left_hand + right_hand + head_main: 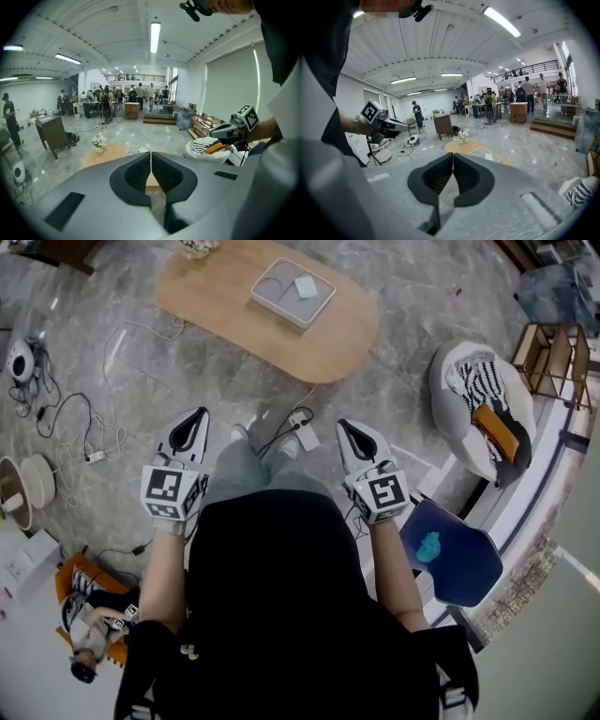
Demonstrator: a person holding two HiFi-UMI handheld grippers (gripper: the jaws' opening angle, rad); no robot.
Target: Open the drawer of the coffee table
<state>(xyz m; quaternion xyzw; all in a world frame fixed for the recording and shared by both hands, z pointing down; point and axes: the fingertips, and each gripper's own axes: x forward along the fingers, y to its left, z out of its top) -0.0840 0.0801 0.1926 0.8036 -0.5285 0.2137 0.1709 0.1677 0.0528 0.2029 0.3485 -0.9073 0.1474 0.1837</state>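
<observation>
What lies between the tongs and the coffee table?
In the head view, floor with a white power strip and cable, then the coffee table.

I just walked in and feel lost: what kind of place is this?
Probably an open work hall staged partly like a living room: a wooden coffee table and a beanbag, loose cables, and people gathered farther back.

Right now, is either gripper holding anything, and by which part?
Nothing is held. Left gripper and right gripper are shut, empty, short of the coffee table.
</observation>
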